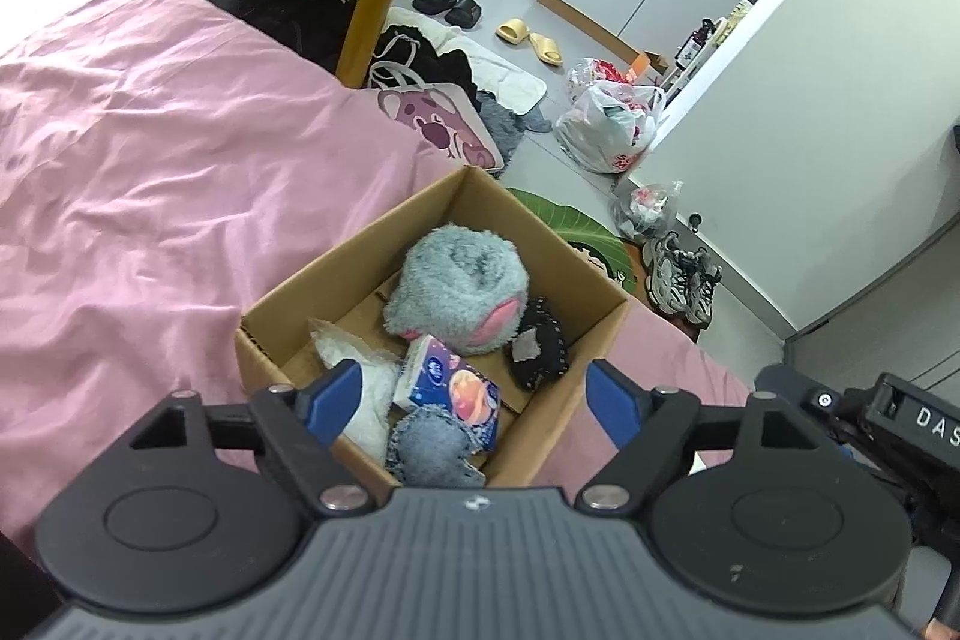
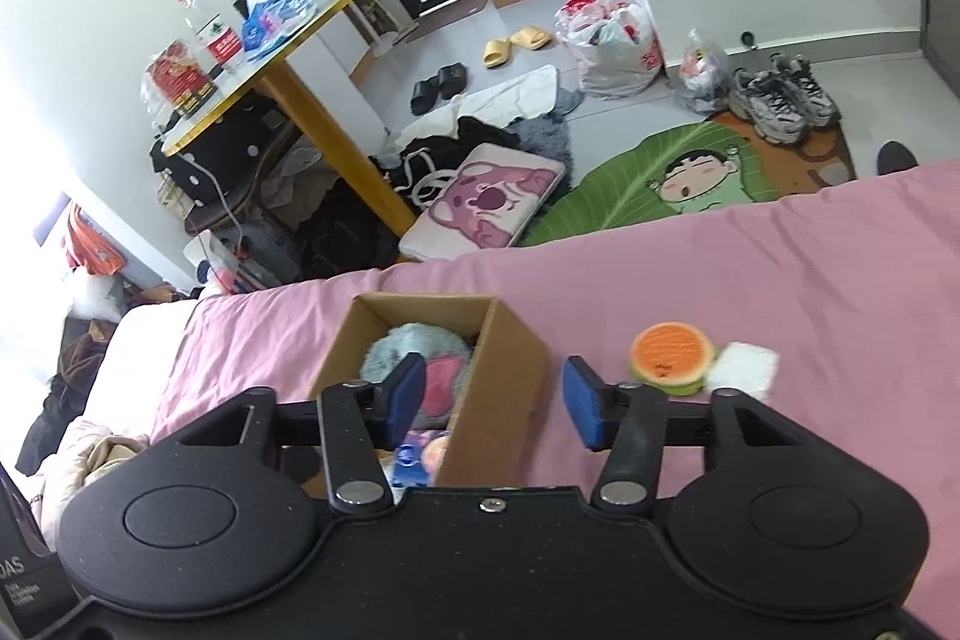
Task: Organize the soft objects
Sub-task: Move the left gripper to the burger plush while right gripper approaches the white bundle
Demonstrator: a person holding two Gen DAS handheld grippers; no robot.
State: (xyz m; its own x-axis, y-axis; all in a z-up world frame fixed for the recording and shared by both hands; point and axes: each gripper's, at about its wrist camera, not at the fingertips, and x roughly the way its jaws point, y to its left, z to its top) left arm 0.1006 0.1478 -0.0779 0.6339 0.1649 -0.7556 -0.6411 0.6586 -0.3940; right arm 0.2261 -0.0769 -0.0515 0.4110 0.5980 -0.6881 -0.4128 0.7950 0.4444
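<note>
**Box half full, two soft bits outside it**

Cardboard box [image 1: 558, 316] sits on the pink bedsheet [image 1: 150, 196], centre of my L wrist view. Inside: grey-pink plush [image 1: 459, 295] at the far end, black knit item [image 1: 540, 349] right of it, blue printed pack [image 1: 447, 391] nearer me, white fluffy piece [image 1: 366, 388] at lower left, denim pouch [image 1: 432, 445] closest to the cam. My left gripper [image 1: 477, 400] hangs over the box's near end, jaws wide, nothing btwn them.

R wrist view: right gripper [image 2: 492, 397] over the box's right wall, jaws wide too, empty. On the sheet right of centre, an orange-green round plush [image 2: 672, 355] touches a white sponge-like pad [image 2: 744, 367], both near the box but outside it. Cartoon leaf rug [image 2: 660, 184] on the floor, upper right of frame.
</note>
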